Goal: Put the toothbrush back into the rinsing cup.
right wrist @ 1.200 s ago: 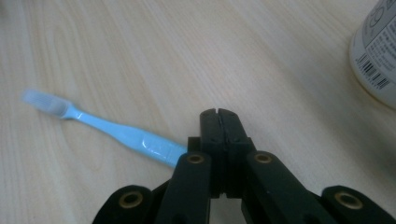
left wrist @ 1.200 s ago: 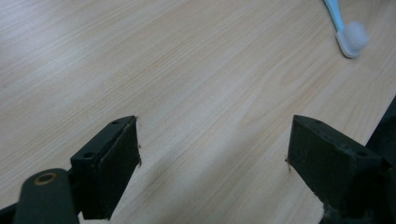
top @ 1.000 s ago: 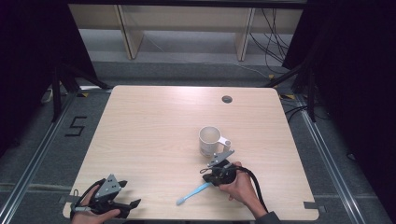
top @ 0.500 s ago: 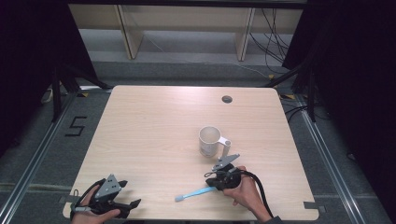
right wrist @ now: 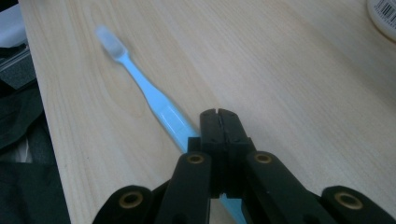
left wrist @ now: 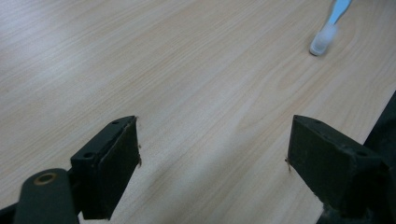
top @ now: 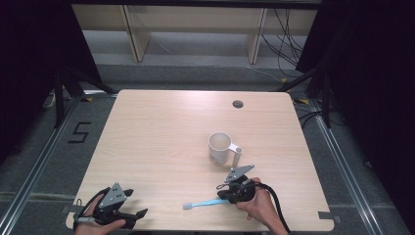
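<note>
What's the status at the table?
Right gripper shut on toothbrush. Left gripper open, idle. Mug upright beyond, path clear.

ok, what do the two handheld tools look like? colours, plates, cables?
Both are black. The left tool and right tool each carry a grey three-cornered plate on top. A black cable loops from the right one. Flat dark pads line the jaws; brass-coloured pivots show at the linkages.

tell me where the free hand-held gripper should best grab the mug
Probably by the handle of the mug: it stands upright and the handle juts out to the right, clear of the wall. Coming in low from the near right side, the jaws could close across that bar.
</note>
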### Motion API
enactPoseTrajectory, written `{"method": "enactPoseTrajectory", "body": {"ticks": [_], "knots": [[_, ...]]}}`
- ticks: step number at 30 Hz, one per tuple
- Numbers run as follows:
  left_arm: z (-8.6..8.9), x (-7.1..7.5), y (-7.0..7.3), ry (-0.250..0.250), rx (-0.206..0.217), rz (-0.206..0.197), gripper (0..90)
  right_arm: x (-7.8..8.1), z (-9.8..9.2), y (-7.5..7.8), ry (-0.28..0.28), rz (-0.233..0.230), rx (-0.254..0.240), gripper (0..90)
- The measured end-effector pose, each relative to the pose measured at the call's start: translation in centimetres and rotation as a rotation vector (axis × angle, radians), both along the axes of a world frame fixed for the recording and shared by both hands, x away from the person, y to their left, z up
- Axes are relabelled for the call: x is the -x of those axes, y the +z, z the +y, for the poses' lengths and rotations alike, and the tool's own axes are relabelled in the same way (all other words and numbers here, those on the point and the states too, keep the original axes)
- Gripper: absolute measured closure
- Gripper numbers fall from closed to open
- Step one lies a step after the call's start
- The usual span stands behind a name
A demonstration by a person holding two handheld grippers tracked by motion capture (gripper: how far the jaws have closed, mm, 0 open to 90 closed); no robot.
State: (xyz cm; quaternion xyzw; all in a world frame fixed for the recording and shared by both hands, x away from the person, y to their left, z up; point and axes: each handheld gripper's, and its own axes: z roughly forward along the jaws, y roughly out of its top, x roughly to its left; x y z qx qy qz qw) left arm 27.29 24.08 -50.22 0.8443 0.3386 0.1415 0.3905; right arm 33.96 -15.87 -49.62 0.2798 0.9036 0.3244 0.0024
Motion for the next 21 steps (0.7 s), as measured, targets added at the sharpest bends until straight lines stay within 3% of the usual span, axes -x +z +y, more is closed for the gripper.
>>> {"method": "enactPoseTrajectory", "body": {"ticks": [3, 7, 15, 17, 21], "knots": [[0.0, 0.0, 0.1, 0.002, -0.004, 0.002, 16.1, 0.4, -0.1, -0.1, -0.013, 0.009, 0.014, 90.0], [0.0, 0.0, 0.1, 0.002, -0.006, 0.002, 16.1, 0.5, 0.0, 0.0, 0.023, -0.001, -0.008, 90.0], [-0.2, -0.2, 0.0, -0.004, 0.006, -0.001, 16.1, 1.0, -0.6, 0.1, -0.008, -0.014, -0.017, 90.0], [-0.2, -0.2, 0.1, 0.001, 0.000, 0.004, 16.1, 1.2, -1.0, 0.3, -0.004, 0.005, -0.012, 90.0], [-0.2, -0.2, 0.1, 0.000, -0.001, 0.008, 16.1, 1.3, -1.2, 0.1, 0.003, 0.000, -0.011, 90.0]]}}
